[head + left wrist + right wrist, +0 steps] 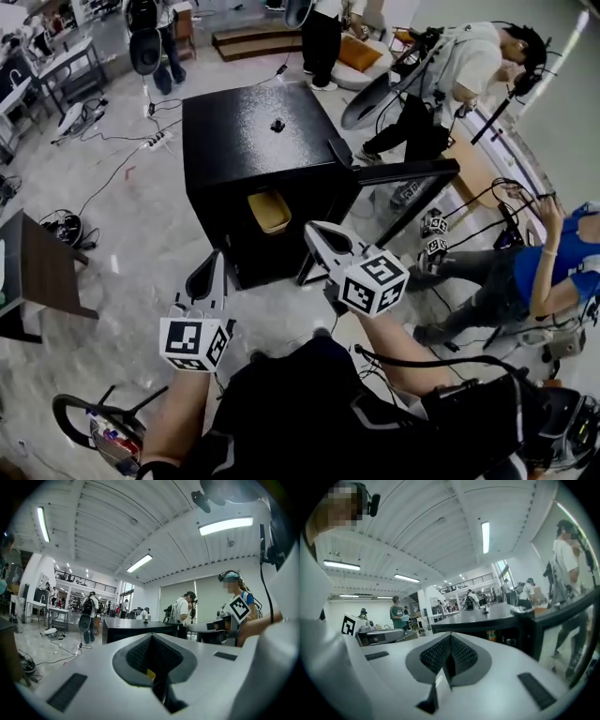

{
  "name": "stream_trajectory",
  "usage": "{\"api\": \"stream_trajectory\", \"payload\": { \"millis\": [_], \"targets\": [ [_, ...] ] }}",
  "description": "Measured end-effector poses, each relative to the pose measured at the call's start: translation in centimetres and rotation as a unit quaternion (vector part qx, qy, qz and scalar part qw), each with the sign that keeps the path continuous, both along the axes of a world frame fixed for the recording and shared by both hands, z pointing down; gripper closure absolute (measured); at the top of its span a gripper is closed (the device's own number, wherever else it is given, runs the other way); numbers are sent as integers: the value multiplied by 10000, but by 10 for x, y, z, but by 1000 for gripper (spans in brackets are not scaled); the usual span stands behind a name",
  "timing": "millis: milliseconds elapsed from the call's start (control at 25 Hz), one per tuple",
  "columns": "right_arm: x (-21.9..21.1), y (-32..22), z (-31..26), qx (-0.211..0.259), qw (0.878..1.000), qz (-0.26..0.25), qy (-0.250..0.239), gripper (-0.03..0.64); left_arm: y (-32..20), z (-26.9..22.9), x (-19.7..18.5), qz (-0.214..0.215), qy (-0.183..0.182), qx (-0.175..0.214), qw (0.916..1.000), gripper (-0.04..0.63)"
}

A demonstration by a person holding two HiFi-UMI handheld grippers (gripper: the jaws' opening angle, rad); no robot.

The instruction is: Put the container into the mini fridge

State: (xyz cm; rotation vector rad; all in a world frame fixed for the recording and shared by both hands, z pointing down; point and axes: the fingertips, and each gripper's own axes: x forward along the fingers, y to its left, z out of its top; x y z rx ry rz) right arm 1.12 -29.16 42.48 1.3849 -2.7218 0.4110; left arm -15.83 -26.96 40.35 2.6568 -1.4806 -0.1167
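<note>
Finding: the container, a yellow tub, sits inside the fridge on an upper shelf, just behind the near opening. The door stands swung wide to the right. Placement appears done; what remains, by judgement, is pulling clear and perhaps closing the door.

Recommendation: keep both claws out of the opening so the tub is not nudged. If the door is to be closed, press on its free edge at the right rather than near the hinge, and swing it steadily until it seats.

Left claw: near and left of the fridge, touching nothing. In its own view the jaws are pressed together and hold nothing.

Right claw: just in front of the opening, near the door's hinge side, apart from the tub. Its own view shows it clenched and empty
</note>
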Motion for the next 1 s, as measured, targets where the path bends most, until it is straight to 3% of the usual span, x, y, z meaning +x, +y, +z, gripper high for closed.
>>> {"api": "stream_trajectory", "payload": {
  "millis": [320, 520, 1000],
  "targets": [
    [39, 12, -47, 624, 9970, -193, 418, 600, -2, -31, 30, -211, -39, 158, 9996, 588],
    [63, 5, -63, 780, 9928, -58, 904, 600, -4, -47, 48, -404, -121, 241, 9988, 588],
    [101, 2, -80, 1003, 9927, -73, 666, 600, -6, -56, 75, -1029, -115, 175, 9945, 588]
  ]
}}
